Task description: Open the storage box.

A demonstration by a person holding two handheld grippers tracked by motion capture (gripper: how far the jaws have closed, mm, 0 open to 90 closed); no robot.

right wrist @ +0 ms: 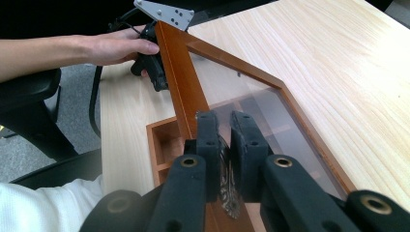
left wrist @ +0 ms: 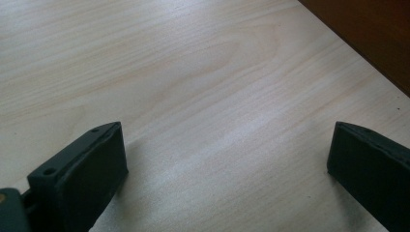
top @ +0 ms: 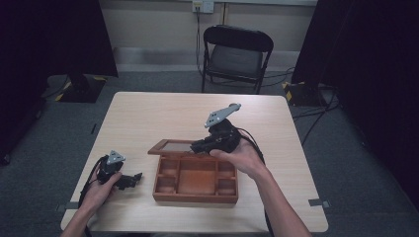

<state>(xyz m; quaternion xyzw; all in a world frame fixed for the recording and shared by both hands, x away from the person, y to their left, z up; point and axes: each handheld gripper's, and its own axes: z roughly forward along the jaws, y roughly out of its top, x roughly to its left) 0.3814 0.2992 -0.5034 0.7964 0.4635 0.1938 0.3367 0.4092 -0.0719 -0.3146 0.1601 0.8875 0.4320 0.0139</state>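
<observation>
A brown wooden box [top: 195, 197] with several empty compartments sits mid-table. Its glass-paned lid [top: 170, 146] is swung up and back behind it. My right gripper [top: 196, 146] holds the lid's free edge. In the right gripper view the jaws [right wrist: 225, 118] are shut on a small metal clasp [right wrist: 228, 188] on the lid frame [right wrist: 179, 63]. My left gripper [top: 137, 177] rests on the table left of the box, open and empty. Its jaws [left wrist: 227, 145] stand wide apart over bare wood, with the box's side [left wrist: 367, 34] at the upper right.
The light wooden table [top: 148, 113] has bare surface behind and to both sides of the box. A black folding chair [top: 237, 54] stands beyond the far edge. Dark curtains hang at both sides of the room.
</observation>
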